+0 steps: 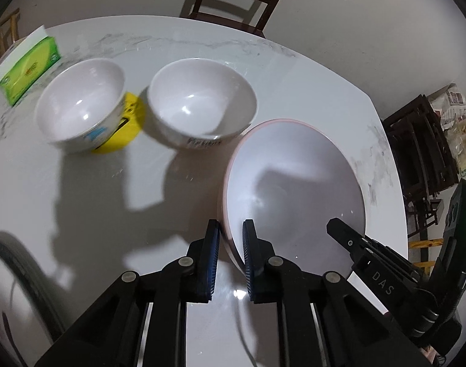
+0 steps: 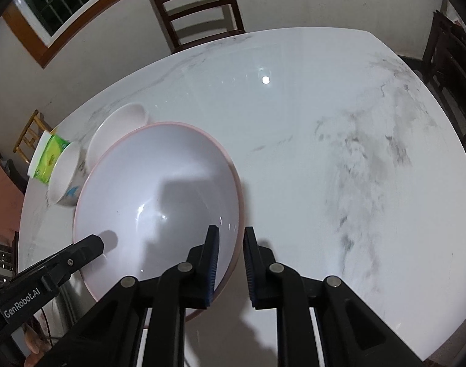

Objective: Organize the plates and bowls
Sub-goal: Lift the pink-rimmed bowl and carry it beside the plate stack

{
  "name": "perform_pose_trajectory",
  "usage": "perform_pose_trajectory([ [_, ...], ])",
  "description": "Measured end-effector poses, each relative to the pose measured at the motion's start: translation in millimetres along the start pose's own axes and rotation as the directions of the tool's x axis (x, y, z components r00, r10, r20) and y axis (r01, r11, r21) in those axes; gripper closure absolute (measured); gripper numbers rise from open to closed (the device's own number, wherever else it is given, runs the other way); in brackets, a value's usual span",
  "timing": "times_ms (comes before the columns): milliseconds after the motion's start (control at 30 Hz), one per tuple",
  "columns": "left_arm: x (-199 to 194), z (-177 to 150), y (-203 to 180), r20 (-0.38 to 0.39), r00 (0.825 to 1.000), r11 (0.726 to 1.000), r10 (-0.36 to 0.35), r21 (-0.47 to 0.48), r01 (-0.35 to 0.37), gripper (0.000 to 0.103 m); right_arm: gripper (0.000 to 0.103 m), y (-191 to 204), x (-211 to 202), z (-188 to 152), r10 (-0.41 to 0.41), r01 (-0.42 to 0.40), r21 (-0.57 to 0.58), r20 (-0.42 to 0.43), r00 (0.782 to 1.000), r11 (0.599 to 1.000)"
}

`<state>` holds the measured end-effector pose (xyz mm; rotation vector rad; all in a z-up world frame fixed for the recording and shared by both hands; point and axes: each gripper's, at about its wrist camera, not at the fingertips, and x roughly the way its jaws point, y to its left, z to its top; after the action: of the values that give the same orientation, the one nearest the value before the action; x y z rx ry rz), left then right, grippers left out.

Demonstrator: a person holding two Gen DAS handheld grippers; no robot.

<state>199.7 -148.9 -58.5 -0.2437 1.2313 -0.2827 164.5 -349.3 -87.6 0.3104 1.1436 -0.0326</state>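
- Two tools pinch one big pink-rimmed bowl (image 1: 294, 189): left wrist view shows the left tool (image 1: 231, 235) nearly closed on its left rim, two small bowls (image 1: 199, 104) just behind it on the worktop (image 1: 95, 189); uneven lifting could tip it.
- Right wrist view: right tool (image 2: 231, 241) clamps the bowl's right rim; glossy glaze could slip.

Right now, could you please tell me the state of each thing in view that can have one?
Large pink-rimmed bowl: upright, empty, gripped at opposite rims.
Left gripper: shut on the bowl's rim.
Right gripper: shut on the bowl's rim.
Nearer small bowl: upright, empty, on the table.
Farther small bowl: upright, empty.
Tissue pack: lying flat.
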Motion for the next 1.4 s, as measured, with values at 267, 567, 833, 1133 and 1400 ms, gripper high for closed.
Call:
perform_pose_trajectory([
  [267, -31, -40, 24, -0.010, 1.000, 1.000, 0.010, -0.012, -0.010, 0.091, 0.086, 26, -29, -41, 0.011, -0.011, -0.033, 0.016, 1.000, 0.999],
  [567, -63, -84, 50, -0.003, 1.000, 0.999, 0.023, -0.022, -0.023, 0.091, 0.086, 50, -49, -84, 0.032, -0.031, -0.068, 0.012, 0.999, 0.997],
  [833, -77, -118, 66, -0.001, 0.999, 0.998, 0.044, -0.040, -0.044, 0.091, 0.086, 66, -49, -120, 0.041, -0.043, -0.090, -0.021, 0.999, 0.995],
  [1133, -77, -138, 81, -0.022, 0.998, 0.997, 0.051, -0.061, -0.052, 0.091, 0.086, 75, -44, -142, 0.040, -0.045, -0.107, -0.050, 0.998, 0.993],
  [1400, -72, -144, 86, -0.032, 0.998, 0.996, 0.057, -0.068, -0.059, 0.091, 0.085, 79, -38, -148, 0.033, -0.041, -0.112, -0.067, 0.997, 0.993],
])
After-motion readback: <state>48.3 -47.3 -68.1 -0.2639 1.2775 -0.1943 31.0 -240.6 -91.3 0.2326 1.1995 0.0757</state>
